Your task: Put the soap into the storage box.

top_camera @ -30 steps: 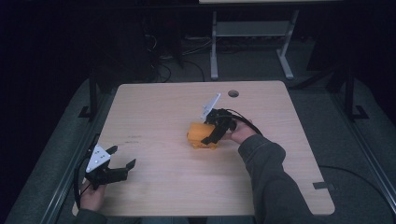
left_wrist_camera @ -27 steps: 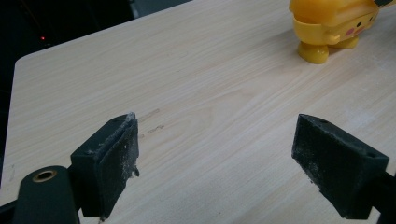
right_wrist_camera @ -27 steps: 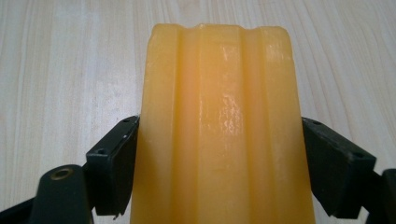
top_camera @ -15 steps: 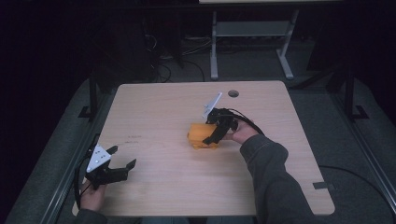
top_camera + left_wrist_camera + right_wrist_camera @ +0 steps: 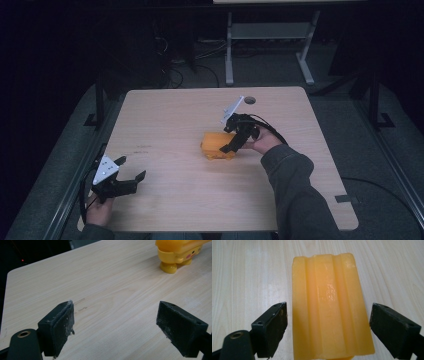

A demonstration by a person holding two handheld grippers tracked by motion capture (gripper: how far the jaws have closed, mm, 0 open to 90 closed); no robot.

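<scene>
Little is changed since a second ago: the right gripper point(image 5: 235, 137) is kept spread wide astride the yellow toy point(image 5: 330, 307) at mid-table point(image 5: 165, 115). Closed off-centre, it could be skidded aside. The left gripper point(image 5: 127, 175) is held open, well apart.

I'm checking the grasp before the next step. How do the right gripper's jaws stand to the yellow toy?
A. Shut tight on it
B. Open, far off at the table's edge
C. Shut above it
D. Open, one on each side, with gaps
D: in the right gripper view the right gripper has its jaws spread, one on each side of the yellow toy, with table showing in both gaps.
</scene>
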